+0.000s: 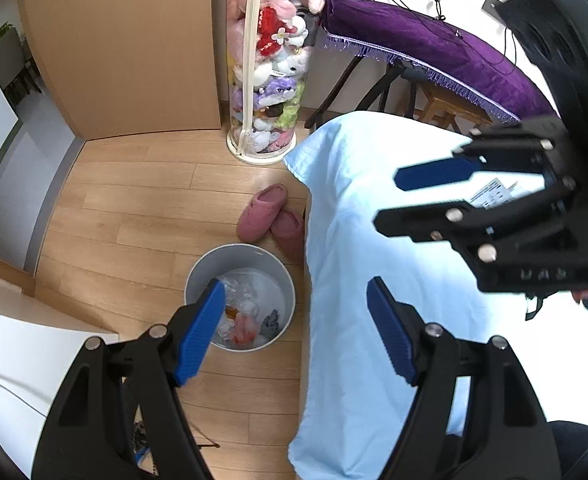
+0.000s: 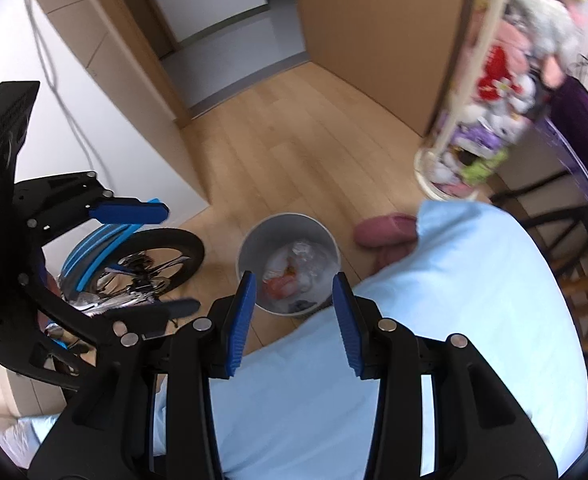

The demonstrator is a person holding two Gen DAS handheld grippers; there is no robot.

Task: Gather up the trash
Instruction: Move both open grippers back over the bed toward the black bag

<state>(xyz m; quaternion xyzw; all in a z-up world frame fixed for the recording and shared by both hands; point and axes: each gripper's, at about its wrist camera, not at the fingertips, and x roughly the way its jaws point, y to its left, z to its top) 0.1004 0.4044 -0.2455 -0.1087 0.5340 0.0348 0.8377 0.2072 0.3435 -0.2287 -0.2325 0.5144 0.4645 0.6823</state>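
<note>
You are holding both grippers empty — the left gripper (image 1: 296,328) gaping wide, the right gripper (image 2: 294,322) parted about halfway. The bin (image 2: 250,240) is sitting on the floor ahead and below both, beside the blue-sheeted bed (image 2: 474,300). A white label-like scrap (image 1: 492,194) is lying on the bed behind the right gripper's fingers — nearer that hand than the left.

Pale wood floor (image 1: 142,208) meets tan panels (image 1: 126,48). A blue sheet (image 1: 374,240) covers what may be a bed.

- left tongs (image 1: 296,328) are sporting black plastic arms with ribbed blue pads
- round silver screws are dotting the joints
- right tongs (image 2: 292,322) are looking the same, with raised lettering showing on the black body
</note>
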